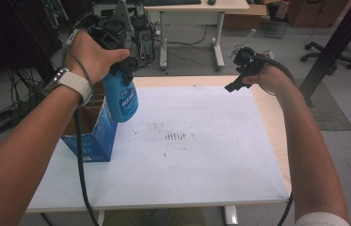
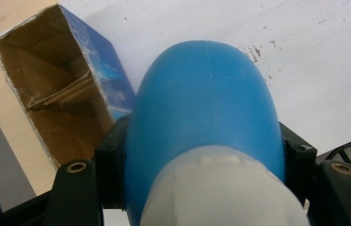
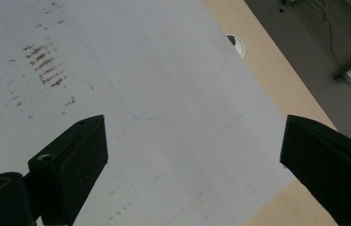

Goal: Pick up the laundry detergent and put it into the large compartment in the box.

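High view: a table (image 1: 269, 117) covered by a white sheet (image 1: 196, 155) that bears a cluster of dark brown marks (image 1: 175, 136) near its middle. At the sheet's left edge stands an open blue box (image 1: 93, 134), its top flaps up and its brown interior exposed. The left gripper (image 1: 119, 70), held in the left hand (image 1: 93, 54) with a pale watch strap (image 1: 76, 82) on the wrist, carries a blue bottle (image 1: 122, 96) in the air just beside and above the box's right side, clear of the sheet. The right gripper (image 1: 239, 77), held in the right hand (image 1: 269, 75), hangs above the far right part of the table, well apart from bottle and box. Left gripper view: the bottle (image 2: 206, 108), blue with a white collar (image 2: 220, 188) nearest the camera, sits between the two black jaws, which press on its sides; the open box (image 2: 55, 89) lies beyond it to the left, on the sheet (image 2: 305, 61). Right gripper view: the two black jaws stand wide apart with nothing between them, above the sheet (image 3: 163, 94), whose brown marks (image 3: 43, 66) lie to the upper left; the bare wooden table edge (image 3: 267, 61) and a round cable port (image 3: 235, 44) run along the right.
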A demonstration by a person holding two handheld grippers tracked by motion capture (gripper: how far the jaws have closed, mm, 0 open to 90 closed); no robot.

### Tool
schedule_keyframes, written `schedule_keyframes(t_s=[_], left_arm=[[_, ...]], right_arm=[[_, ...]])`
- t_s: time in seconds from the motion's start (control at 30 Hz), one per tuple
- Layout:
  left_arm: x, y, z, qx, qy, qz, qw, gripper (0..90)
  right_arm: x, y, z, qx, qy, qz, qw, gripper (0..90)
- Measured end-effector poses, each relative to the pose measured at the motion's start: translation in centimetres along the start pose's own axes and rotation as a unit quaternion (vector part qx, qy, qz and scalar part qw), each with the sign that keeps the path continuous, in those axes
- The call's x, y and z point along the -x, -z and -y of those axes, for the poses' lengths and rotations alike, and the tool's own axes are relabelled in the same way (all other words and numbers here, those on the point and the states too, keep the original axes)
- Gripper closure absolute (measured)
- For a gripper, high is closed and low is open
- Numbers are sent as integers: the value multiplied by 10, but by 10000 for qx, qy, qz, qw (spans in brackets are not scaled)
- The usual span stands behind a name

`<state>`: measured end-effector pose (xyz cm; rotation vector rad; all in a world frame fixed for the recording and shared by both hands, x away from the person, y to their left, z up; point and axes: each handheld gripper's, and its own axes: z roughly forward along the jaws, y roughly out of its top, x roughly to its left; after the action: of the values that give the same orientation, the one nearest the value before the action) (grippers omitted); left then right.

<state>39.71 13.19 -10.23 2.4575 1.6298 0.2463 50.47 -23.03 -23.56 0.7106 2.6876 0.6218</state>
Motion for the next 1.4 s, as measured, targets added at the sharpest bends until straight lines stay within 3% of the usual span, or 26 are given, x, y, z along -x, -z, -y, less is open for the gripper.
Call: schedule_keyframes(t_s=[0.17,0.63,1.4], left_arm=[[-6,5,0,22,103,49,9999,371],[-25,25,2,87,386,-89,9992,371],[-63,42,13,193,954,-358,9946,371]], right_arm=[[0,1,-1,2,20,4,10000,80],[0,2,-1,29,8,17,10000,80],[0,-2,-4,-5,15,-7,10000,81]])
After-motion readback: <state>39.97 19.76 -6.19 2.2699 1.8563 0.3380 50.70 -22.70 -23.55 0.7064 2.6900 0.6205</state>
